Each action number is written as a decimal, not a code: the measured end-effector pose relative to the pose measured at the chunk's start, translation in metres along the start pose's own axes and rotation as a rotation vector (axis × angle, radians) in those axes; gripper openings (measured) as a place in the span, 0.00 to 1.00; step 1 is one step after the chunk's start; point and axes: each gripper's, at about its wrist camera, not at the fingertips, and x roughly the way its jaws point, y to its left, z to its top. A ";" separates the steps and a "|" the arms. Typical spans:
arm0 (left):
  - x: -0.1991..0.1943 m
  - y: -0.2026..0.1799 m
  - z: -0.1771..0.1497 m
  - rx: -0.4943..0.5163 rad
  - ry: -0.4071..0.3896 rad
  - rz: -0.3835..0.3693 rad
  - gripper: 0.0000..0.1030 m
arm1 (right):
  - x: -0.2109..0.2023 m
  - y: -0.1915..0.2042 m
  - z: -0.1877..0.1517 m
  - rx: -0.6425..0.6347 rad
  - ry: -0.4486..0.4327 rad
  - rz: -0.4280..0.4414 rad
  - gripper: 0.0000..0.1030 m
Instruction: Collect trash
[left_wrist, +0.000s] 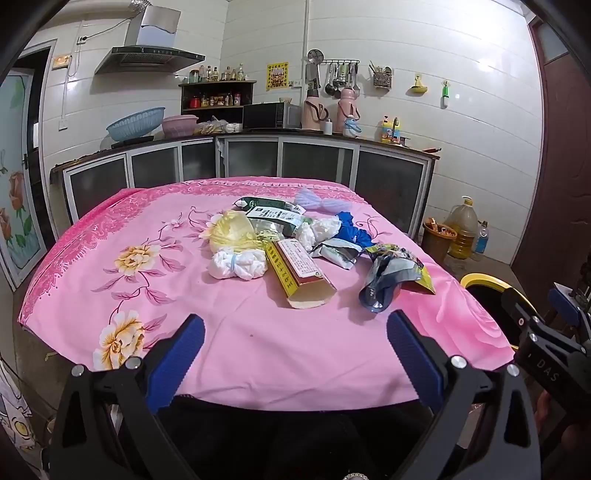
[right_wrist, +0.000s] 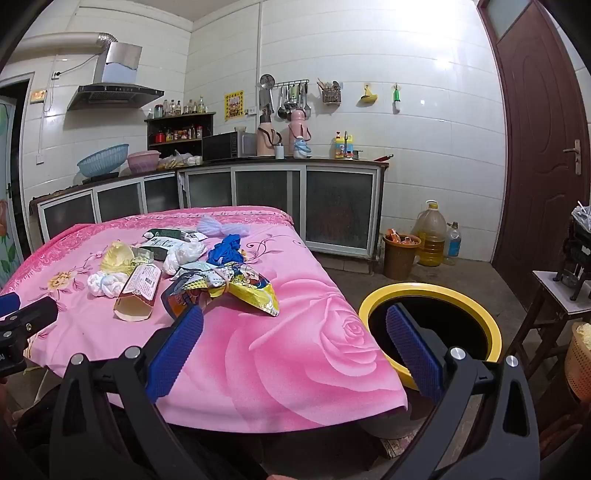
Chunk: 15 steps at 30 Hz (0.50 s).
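Both my grippers hang at the near edge of the table (left_wrist: 110, 266), pitched slightly down. Left gripper (left_wrist: 295, 332): jaws spread wide, nothing between them, aimed at the trash pile (left_wrist: 295, 243) mid-table. Right gripper (right_wrist: 293, 328): jaws also wide and empty, straddling the table's right corner, one finger over the yellow-rimmed bin (right_wrist: 430, 325) on the floor just beside the table. Nearest pieces: open carton (left_wrist: 299, 275), crumpled snack wrapper (right_wrist: 236, 286).

L wrist cam sits low at near edge of pink floral-cloth table (left_wrist: 258, 350), facing 12 o'clock. R cam, nearer yellow-rimmed black bin (right_wrist: 476, 302) at 2 o'clock. Both share crumpled wrapper pile (left_wrist: 295, 243), back wall.
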 end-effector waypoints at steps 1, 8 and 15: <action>0.000 0.001 -0.001 -0.002 -0.002 0.000 0.93 | 0.000 0.000 0.000 0.000 0.001 -0.001 0.93; 0.000 0.001 -0.001 0.000 -0.002 -0.001 0.93 | 0.000 0.000 0.000 -0.001 0.003 -0.001 0.93; 0.000 0.000 -0.001 0.000 -0.002 -0.001 0.93 | 0.000 0.001 0.000 -0.003 0.004 -0.003 0.93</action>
